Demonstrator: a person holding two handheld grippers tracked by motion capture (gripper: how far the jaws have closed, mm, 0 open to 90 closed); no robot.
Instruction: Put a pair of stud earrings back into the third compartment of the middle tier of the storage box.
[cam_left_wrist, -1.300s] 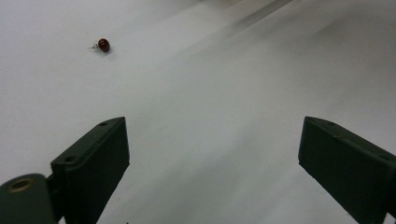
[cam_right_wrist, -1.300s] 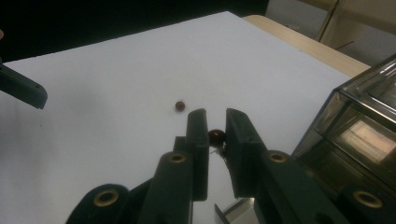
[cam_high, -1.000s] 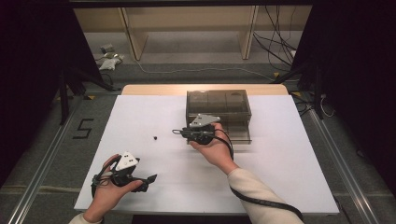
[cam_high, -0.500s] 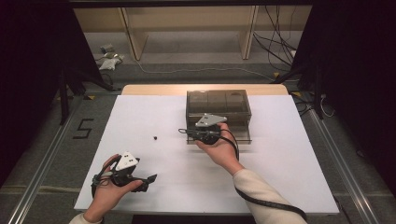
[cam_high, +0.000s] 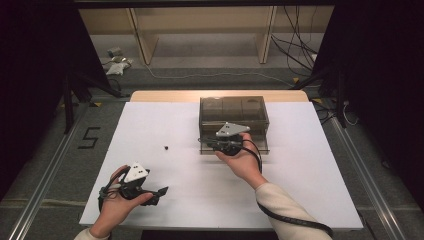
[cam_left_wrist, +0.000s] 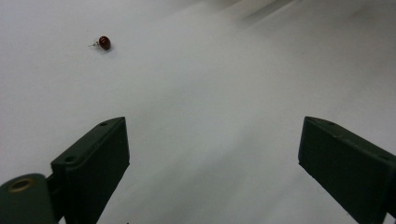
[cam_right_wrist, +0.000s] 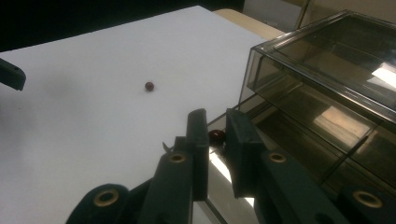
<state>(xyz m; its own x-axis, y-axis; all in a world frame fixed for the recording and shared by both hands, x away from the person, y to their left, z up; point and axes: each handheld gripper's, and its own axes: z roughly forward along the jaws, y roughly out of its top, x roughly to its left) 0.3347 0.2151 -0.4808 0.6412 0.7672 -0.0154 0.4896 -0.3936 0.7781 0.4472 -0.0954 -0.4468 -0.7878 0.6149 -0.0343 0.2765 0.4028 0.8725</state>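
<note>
While the right gripper (cam_right_wrist: 215, 126) pinches a small dark red bead (cam_right_wrist: 215, 136) over the smoked box (cam_high: 233, 116), the left gripper (cam_high: 159, 192) waits with jaws spread and empty.

In the high view the box's pulled-out drawer (cam_high: 260, 146) sits centre frame under the right gripper. A second bead (cam_high: 166, 147) lies loose on the white table (cam_high: 150, 125), left of centre, and shows upper left in the left gripper view.
</note>
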